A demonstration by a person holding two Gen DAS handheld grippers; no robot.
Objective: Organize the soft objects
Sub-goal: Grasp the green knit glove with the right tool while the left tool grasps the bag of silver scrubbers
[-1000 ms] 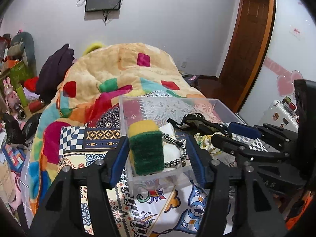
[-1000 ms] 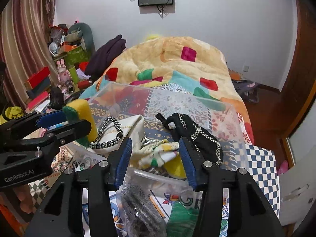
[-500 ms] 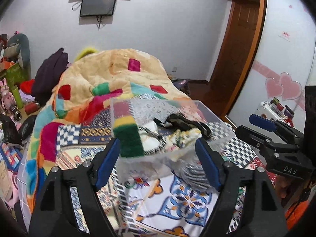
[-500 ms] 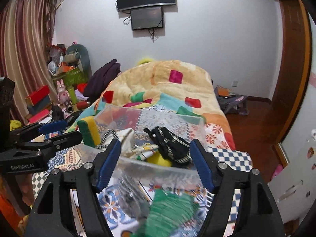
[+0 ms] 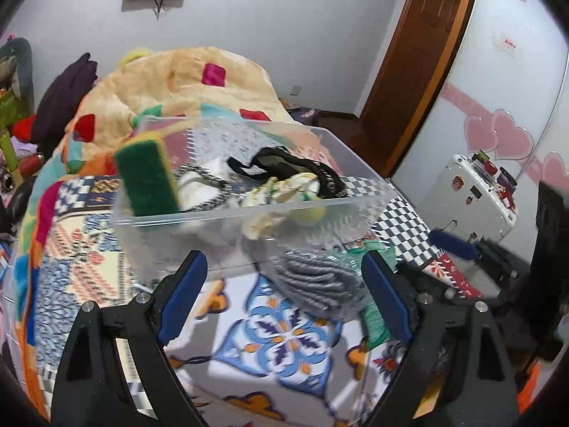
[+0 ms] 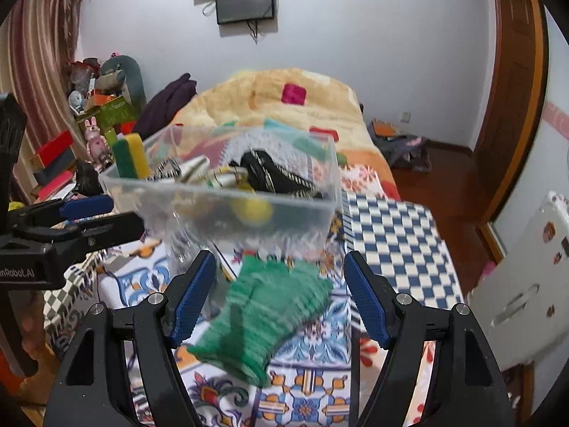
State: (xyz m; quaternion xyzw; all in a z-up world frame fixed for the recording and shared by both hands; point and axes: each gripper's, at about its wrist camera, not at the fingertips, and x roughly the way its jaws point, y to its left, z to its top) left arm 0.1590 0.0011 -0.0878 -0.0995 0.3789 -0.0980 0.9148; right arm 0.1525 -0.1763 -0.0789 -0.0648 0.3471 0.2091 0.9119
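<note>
Left wrist view shows the left gripper (image 5: 282, 286) opening empty, the yellow-and-green sponge (image 5: 147, 178) now released inside the clear plastic bin (image 5: 249, 210), while the right gripper (image 6: 279, 290) stands released over a green knitted cloth (image 6: 263, 316), likely next.

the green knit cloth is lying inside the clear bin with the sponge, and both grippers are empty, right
Not quite. The green knit cloth lies outside the clear bin, on the patterned bedspread in front of it, as the right wrist view shows. The sponge does stand inside the bin, and both the right gripper and the left gripper are empty.
</note>
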